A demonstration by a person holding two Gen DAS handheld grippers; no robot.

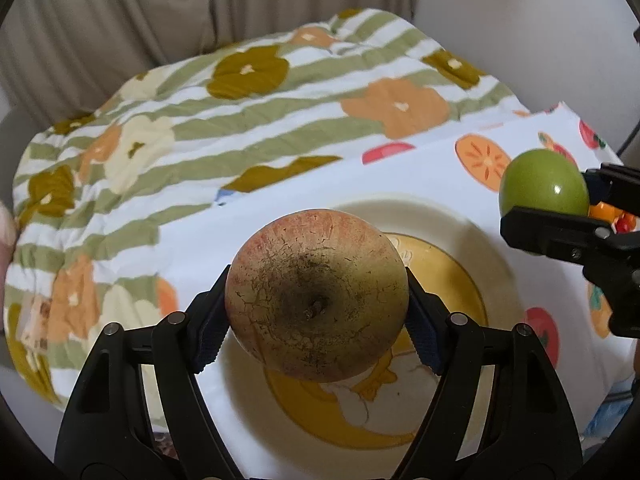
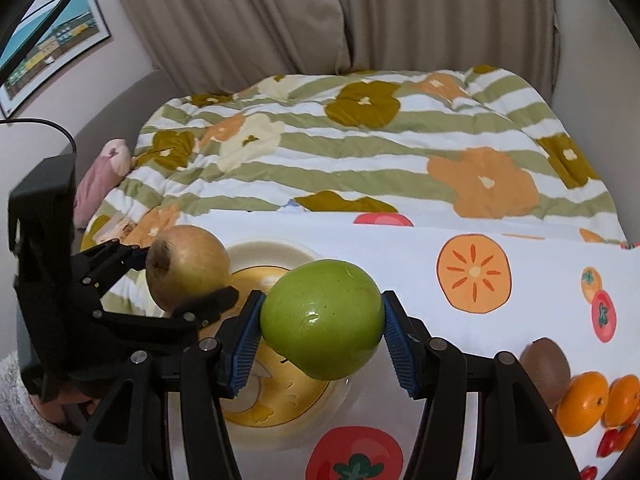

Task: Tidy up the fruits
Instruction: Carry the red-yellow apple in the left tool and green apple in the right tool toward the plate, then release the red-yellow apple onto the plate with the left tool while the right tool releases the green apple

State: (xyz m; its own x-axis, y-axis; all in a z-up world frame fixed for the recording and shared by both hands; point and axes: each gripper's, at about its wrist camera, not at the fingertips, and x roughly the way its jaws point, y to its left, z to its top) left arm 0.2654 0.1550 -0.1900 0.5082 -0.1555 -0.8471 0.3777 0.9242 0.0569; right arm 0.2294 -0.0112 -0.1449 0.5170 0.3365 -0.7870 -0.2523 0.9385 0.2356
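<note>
My left gripper (image 1: 316, 308) is shut on a large yellow-red apple (image 1: 316, 296) and holds it above a cream plate (image 1: 472, 236) with a yellow cartoon print. It shows in the right wrist view (image 2: 188, 276) at the left with the same apple (image 2: 188, 268). My right gripper (image 2: 322, 324) is shut on a green apple (image 2: 322, 320) above the plate's (image 2: 272, 252) right part. In the left wrist view that gripper (image 1: 560, 216) and green apple (image 1: 544, 188) are at the right edge.
The plate lies on a white fruit-print cloth (image 2: 520, 264) over a flowered striped quilt (image 2: 360, 152). Two oranges (image 2: 584, 404), a brown kiwi (image 2: 546, 364) and small red fruits (image 2: 612, 440) lie at the right. Beige cushions (image 2: 360, 16) stand behind.
</note>
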